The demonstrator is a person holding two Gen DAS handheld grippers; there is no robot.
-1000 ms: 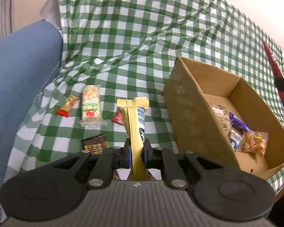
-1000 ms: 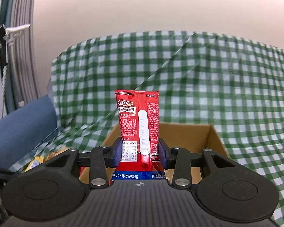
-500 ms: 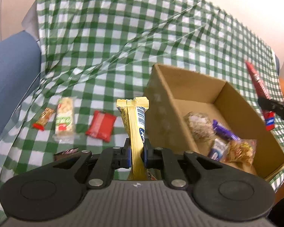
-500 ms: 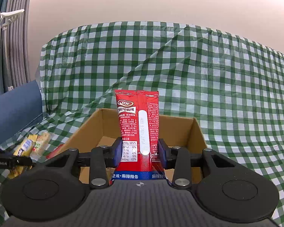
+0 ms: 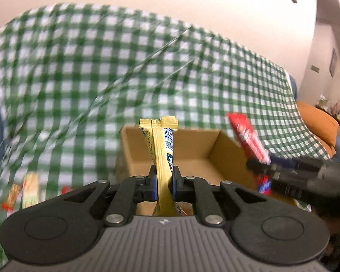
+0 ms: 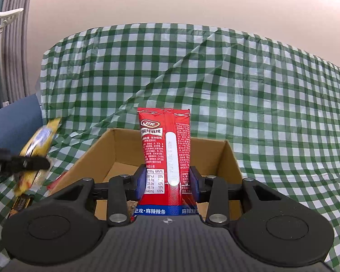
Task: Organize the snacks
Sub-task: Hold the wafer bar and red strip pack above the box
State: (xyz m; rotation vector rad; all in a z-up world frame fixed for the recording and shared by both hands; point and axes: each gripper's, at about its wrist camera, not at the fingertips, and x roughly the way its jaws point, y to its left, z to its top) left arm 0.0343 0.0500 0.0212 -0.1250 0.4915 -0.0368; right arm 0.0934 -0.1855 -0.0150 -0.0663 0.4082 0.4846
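Note:
My left gripper (image 5: 164, 182) is shut on a yellow snack packet (image 5: 161, 145) that stands upright between its pads, held above the near side of an open cardboard box (image 5: 192, 142). My right gripper (image 6: 167, 182) is shut on a red spicy-strip packet (image 6: 164, 149), upright over the same box (image 6: 124, 149). The red packet (image 5: 247, 140) and the right gripper show at the right of the left wrist view. The yellow packet (image 6: 39, 140) and the left gripper show at the left of the right wrist view.
The box stands on a green-and-white checked cloth (image 5: 79, 79). Loose snacks (image 5: 30, 189) lie on the cloth left of the box. A dark wrapper (image 6: 20, 205) lies near the box's left side. A blue cushion (image 6: 13, 117) is at far left, an orange one (image 5: 317, 124) at right.
My left gripper has swung right and tilted up, so the box now lies straight ahead of it. My right gripper has come closer to the box. Both packets stay gripped.

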